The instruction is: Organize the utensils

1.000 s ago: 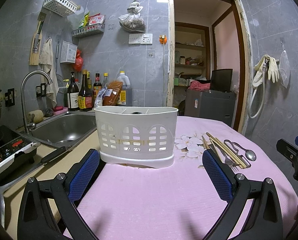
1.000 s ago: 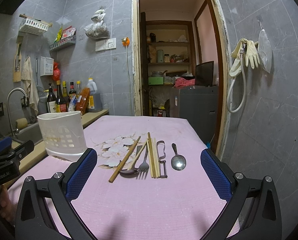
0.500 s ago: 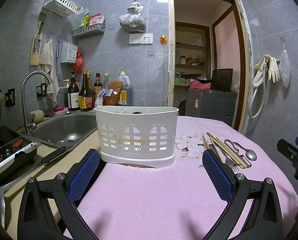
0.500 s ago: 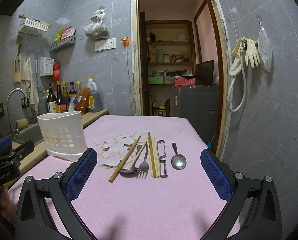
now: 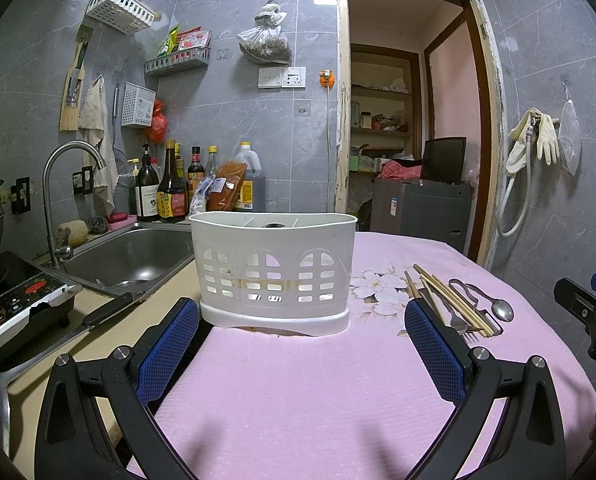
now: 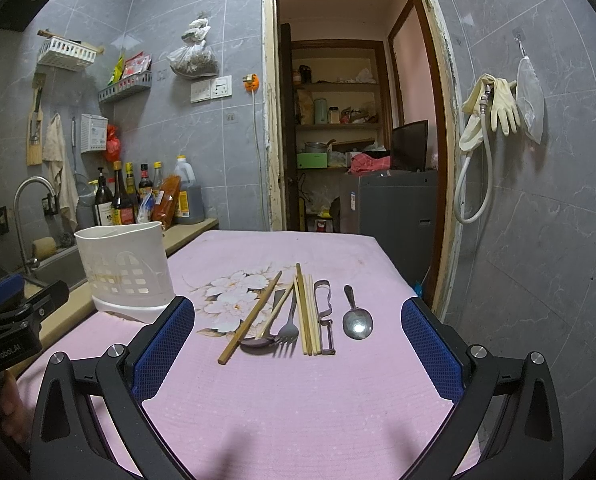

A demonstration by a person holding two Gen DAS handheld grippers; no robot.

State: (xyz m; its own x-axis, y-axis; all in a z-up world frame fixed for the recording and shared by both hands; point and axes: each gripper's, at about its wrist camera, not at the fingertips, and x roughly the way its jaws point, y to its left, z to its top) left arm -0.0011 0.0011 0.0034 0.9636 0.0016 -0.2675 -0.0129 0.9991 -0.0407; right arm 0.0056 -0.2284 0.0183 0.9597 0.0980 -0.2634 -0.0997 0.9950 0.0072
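So you haven't grabbed anything yet: right gripper (image 6: 298, 334) and left gripper (image 5: 302, 340) both gape wide, empty. Utensils (image 6: 293, 316) lie mid-frame on the pink cloth (image 6: 298, 400); the white caddy (image 6: 123, 268) stands farther left. Next, I'd pick one piece.

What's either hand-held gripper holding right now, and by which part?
Nothing. The left hand-held gripper and right hand-held gripper are both open and empty; the utensils lie untouched on the pink cloth.

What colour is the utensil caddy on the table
White, with arched cut-out holes in its front; the utensil caddy shows best in the left wrist view.
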